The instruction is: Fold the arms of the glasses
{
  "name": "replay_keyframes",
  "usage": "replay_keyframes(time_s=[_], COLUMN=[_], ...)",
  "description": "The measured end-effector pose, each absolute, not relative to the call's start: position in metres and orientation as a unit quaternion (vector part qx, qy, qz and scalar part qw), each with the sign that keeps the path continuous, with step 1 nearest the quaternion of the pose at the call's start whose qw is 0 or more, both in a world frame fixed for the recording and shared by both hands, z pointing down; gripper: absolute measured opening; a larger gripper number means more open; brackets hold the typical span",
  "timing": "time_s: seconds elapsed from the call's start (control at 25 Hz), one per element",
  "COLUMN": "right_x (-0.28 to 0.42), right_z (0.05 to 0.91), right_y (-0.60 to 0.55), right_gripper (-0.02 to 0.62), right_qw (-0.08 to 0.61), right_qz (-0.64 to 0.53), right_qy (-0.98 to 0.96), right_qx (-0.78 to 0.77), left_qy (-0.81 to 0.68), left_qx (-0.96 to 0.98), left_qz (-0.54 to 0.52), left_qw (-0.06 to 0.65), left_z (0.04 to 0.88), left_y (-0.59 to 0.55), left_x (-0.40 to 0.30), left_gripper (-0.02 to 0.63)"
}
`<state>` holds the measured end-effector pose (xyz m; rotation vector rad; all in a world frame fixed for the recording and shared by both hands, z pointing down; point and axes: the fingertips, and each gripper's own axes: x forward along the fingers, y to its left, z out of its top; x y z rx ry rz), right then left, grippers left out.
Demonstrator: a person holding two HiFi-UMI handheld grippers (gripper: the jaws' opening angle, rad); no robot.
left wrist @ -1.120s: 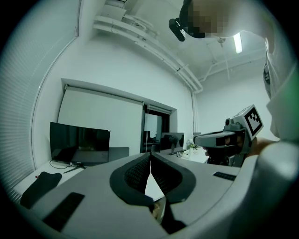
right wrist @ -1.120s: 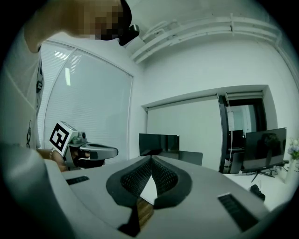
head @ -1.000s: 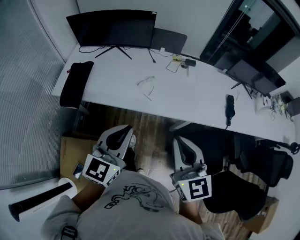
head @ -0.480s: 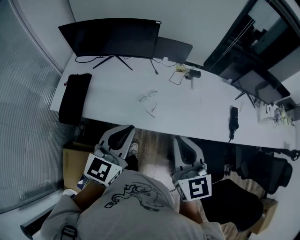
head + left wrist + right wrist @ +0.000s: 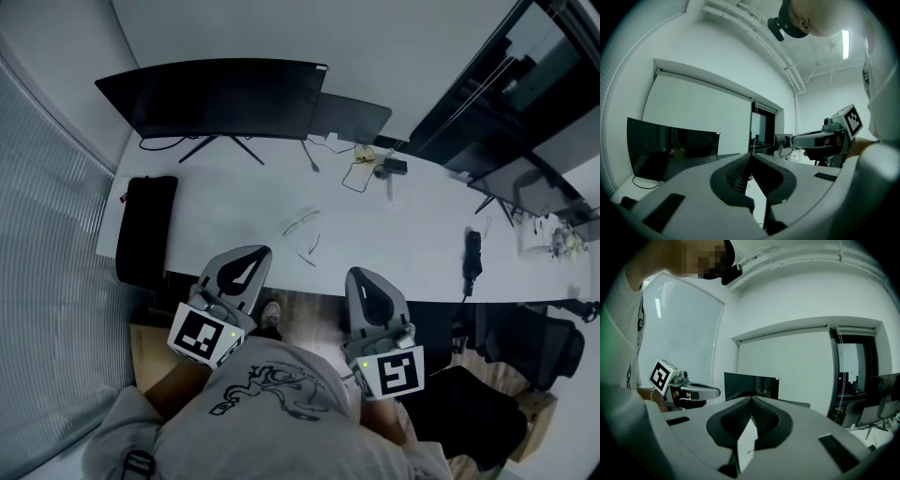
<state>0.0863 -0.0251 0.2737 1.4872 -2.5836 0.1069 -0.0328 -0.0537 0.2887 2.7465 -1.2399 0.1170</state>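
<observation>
Left claw [image 5: 255, 255], right claw [image 5: 362, 276] shut, closer to glasses [image 5: 300, 224].

White desk [image 5: 234, 202], black monitor [image 5: 216, 98], grey left claw [image 5: 255, 254]

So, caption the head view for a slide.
Left gripper and right gripper, both shut, at the desk edge facing the glasses.

Grey shirt [image 5: 281, 436], black line drawing [image 5: 267, 389]; left tool [image 5: 258, 253], right tool [image 5: 360, 274] grey, marker cubes [image 5: 202, 336].
</observation>
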Motion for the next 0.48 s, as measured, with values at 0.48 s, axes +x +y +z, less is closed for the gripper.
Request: replay_keyframes(time_s=[0.48], right_x=[0.077], right_z=[0.312], right_y=[-0.091], right_gripper=[0.009], right_qw=[0.106], right_qz=[0.042], right_qy=[-0.841], right_qx=[0.529], left_qy=[-0.364], left_qx=[0.926], left_qz=[0.068], left_qw=[0.069], left_z=[0.347], left_y=[-0.122], left_x=[-0.039], left_gripper=[0.024])
